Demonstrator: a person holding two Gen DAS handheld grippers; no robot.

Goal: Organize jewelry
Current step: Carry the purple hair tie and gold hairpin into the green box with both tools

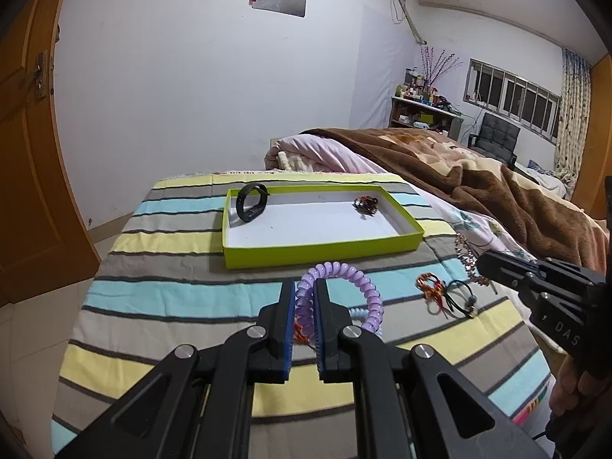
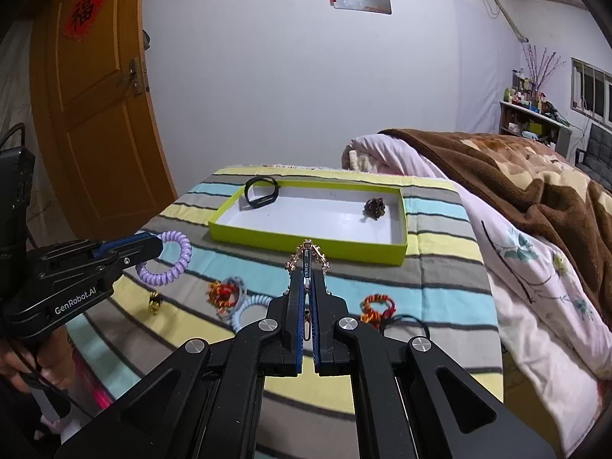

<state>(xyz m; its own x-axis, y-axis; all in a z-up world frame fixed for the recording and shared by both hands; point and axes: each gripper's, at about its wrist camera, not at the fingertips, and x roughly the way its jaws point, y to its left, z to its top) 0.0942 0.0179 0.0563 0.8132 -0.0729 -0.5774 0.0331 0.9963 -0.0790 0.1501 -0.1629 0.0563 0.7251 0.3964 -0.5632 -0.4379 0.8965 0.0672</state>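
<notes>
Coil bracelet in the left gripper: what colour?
Pale purple coil bracelet, clearest in the left wrist view.

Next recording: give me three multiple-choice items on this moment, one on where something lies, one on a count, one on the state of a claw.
1. Where does the black band lie?
A. in the far left corner of the green tray
B. on the striped cloth beside the tray
C. in the right claw

2. How many items lie inside the tray?
A. none
B. two
C. four

3. What is the left claw doing?
A. standing open over the tray
B. shut on nothing
C. shut on the purple coil bracelet

Key: 1 A, the band leans at the tray's far left corner. 2 B, only the band and a dark beaded piece are inside. 3 C, the coil is pinched between its pads and hangs off the cloth, while the right claw is shut on a gold chain.
</notes>
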